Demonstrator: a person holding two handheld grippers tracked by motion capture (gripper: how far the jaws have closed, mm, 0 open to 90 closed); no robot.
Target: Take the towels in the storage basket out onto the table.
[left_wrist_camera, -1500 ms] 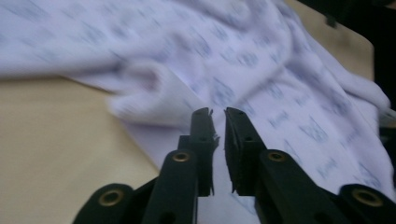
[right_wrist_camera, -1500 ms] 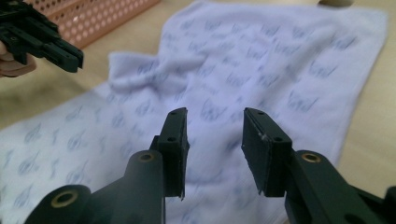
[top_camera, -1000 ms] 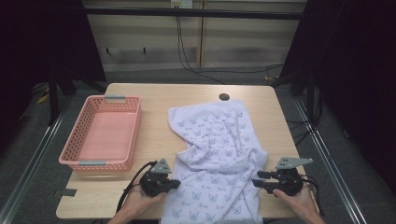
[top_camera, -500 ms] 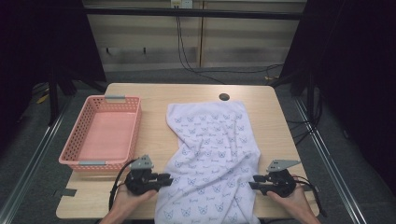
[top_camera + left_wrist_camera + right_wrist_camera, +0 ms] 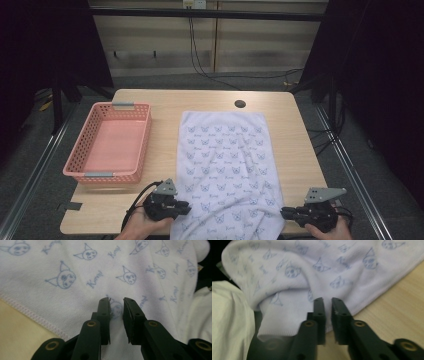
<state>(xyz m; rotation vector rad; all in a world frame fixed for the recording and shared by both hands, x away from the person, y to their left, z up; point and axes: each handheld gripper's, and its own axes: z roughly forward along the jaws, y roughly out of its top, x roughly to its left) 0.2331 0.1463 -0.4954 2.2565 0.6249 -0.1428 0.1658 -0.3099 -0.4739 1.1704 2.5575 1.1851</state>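
A white towel (image 5: 225,160) printed with blue cat faces lies spread lengthwise on the wooden table (image 5: 165,102), its near end hanging over the front edge. My left gripper (image 5: 184,206) lies at the towel's near left edge and points right onto it. In the left gripper view its jaws (image 5: 116,302) hover over the towel (image 5: 75,270) with a narrow gap and nothing between them; they have just opened from shut and eased back slightly. My right gripper (image 5: 284,214) is at the near right corner. Its jaws (image 5: 327,301) have been closing, and the small gap above the towel's hem (image 5: 312,270) is empty.
An empty pink basket (image 5: 107,106) stands on the left side of the table. A small black cable hole (image 5: 240,104) sits just beyond the towel's far end. Bare wood shows on both sides of the towel. Cables run along the floor behind the table.
The towel was rumpled with its far left part folded over; now it lies flat and straight. Both grippers have drawn back toward the near edge, and the left one has let go.
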